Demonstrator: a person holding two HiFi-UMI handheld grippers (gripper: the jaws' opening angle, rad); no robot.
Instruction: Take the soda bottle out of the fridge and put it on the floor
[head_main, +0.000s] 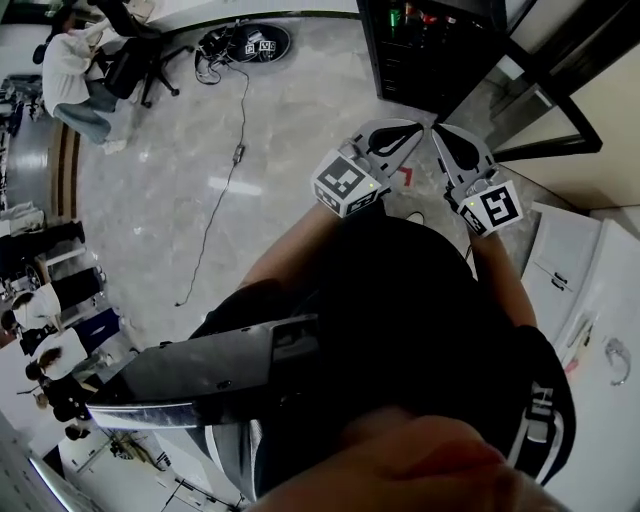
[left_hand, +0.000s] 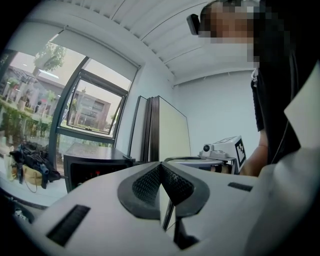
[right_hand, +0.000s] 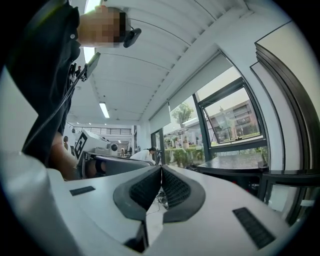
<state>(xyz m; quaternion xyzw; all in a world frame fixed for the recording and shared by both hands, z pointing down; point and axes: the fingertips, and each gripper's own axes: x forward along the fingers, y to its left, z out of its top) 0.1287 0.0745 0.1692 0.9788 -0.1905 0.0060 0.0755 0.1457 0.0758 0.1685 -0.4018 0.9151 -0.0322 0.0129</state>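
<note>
A low black fridge (head_main: 425, 55) stands at the top of the head view, with green and red bottles (head_main: 408, 17) showing inside its upper part; which one is the soda bottle I cannot tell. Both grippers are held in front of the person's body, pointing toward the fridge and well short of it. My left gripper (head_main: 398, 135) is shut with nothing between its pads. Beside it my right gripper (head_main: 452, 143) is also shut and empty. The left gripper view has the fridge (left_hand: 92, 167) beyond the shut left gripper (left_hand: 160, 167). Past the shut right gripper (right_hand: 161, 170), the fridge (right_hand: 235, 167) appears under a window.
A person sits on an office chair (head_main: 80, 70) at the far left. A cable (head_main: 225, 170) runs across the marble floor from a round black device (head_main: 255, 42). White cabinets (head_main: 590, 290) stand on the right. A dark door frame (head_main: 550, 100) rises beside the fridge.
</note>
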